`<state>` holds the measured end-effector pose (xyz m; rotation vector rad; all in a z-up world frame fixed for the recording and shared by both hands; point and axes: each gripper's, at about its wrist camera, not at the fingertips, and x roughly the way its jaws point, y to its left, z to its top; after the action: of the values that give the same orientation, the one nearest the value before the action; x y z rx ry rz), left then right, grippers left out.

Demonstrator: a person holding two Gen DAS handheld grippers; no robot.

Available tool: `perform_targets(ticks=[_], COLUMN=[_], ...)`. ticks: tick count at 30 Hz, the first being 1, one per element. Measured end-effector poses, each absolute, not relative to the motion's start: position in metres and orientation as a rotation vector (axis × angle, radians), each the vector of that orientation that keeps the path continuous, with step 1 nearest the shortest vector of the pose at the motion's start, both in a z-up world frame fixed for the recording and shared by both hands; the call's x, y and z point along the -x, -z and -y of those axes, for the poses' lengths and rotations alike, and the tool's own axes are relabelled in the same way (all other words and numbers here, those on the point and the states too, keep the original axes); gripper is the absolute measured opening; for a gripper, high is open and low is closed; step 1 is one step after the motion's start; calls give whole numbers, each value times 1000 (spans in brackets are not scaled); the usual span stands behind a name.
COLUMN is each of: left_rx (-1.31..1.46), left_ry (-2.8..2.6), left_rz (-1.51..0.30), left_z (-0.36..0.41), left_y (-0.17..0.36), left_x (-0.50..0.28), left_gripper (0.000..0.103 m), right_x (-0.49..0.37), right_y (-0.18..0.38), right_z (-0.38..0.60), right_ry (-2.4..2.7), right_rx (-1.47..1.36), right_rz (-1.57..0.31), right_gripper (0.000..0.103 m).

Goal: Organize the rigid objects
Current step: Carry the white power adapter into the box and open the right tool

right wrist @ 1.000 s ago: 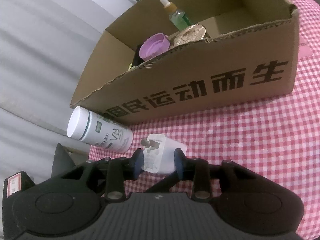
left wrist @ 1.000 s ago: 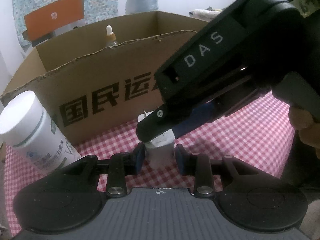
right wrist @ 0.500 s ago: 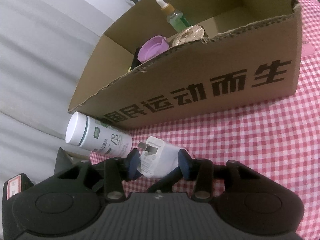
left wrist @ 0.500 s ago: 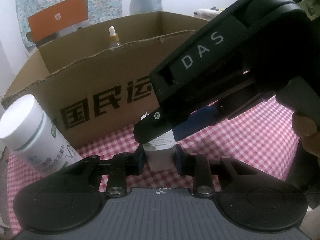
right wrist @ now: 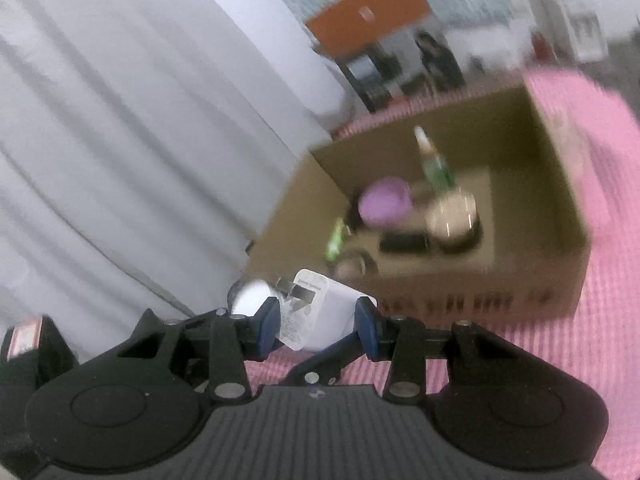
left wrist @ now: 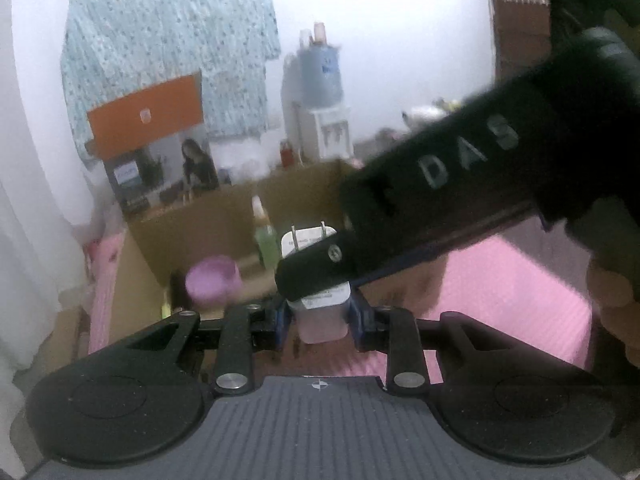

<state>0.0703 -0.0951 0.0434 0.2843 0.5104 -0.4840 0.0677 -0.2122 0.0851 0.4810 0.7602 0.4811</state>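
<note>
A white plug charger [left wrist: 320, 316] hangs in the air, prongs pointing away, with both grippers on it. My left gripper [left wrist: 319, 322] is shut on its lower end. The right gripper's black body [left wrist: 460, 168] reaches in from the upper right and hides the charger's middle. In the right wrist view the charger [right wrist: 324, 308] sits tilted between the blue pads of my right gripper [right wrist: 318, 326], which is shut on it. Beyond it stands the open cardboard box [right wrist: 520, 280], holding a purple lid [right wrist: 384, 202], a green dropper bottle [right wrist: 436, 168] and a gold-topped jar [right wrist: 452, 220].
A white pill bottle [right wrist: 250, 300] lies outside the box's near left corner, partly hidden by my right gripper's left finger. A pink checked cloth [right wrist: 600, 360] covers the table. A white curtain [right wrist: 120, 120] hangs on the left. A person's hand [left wrist: 612, 300] grips the right tool.
Both grippers have risen together with the charger, lifting it off the checked cloth to above the box's rim. The box's inside now shows in both views, and the pill bottle has left the left view.
</note>
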Motion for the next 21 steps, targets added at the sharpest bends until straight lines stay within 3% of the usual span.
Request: perform_targets(ticks=[8, 21], left_rx=[-229, -127], left_ry=[508, 480], left_rz=[-587, -873], left_z=[133, 171], left_y=[-57, -19], left_x=[-133, -251], left_gripper=[28, 28], right_x=[-132, -265], right_y=[-108, -60], right_z=[246, 282], right_ry=[-454, -414], right_rx=[-446, -385], right_rz=[-775, -1015], right_gripper=[44, 43])
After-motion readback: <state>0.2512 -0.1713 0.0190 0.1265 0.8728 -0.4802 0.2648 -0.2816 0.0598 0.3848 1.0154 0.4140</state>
